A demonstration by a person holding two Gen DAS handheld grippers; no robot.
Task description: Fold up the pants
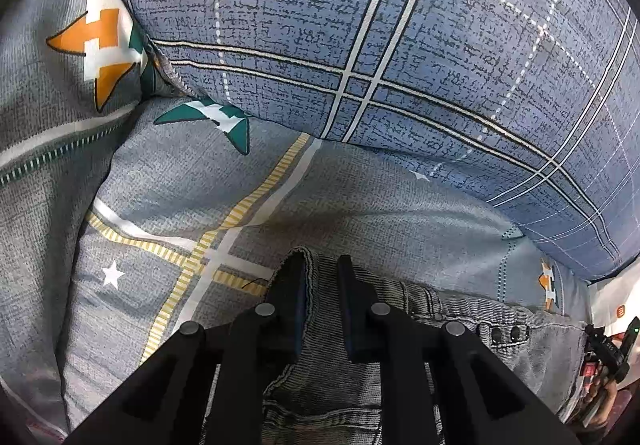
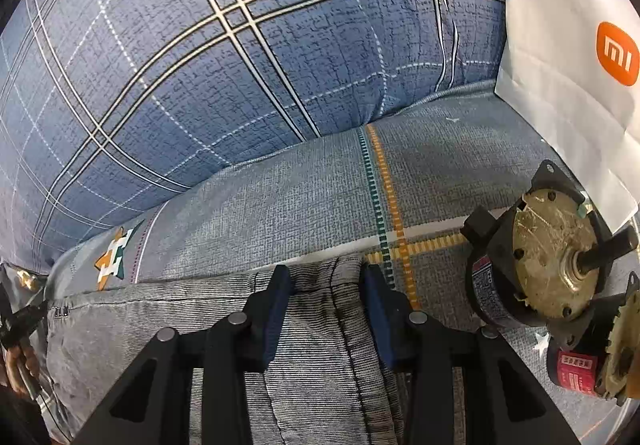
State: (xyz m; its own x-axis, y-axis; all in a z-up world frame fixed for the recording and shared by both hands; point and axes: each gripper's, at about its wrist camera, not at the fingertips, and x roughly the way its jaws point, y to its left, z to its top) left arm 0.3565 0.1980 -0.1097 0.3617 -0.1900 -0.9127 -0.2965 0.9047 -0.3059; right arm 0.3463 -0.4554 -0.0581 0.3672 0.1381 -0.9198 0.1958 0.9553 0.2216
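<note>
Left wrist, gripper (image 1: 320, 277) seemingly open astride pants (image 1: 500, 325), legs cut off

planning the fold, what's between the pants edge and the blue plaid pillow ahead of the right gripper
In the right wrist view, only bare grey bedsheet lies between the pants and the blue plaid pillow; nothing rests there.

A grey patterned bed (image 2: 312, 185) carries the grey pants (image 2: 224, 309), a blue plaid pillow (image 2: 224, 57), two motors (image 2: 536, 265) and a white bag (image 2: 568, 57).
</note>
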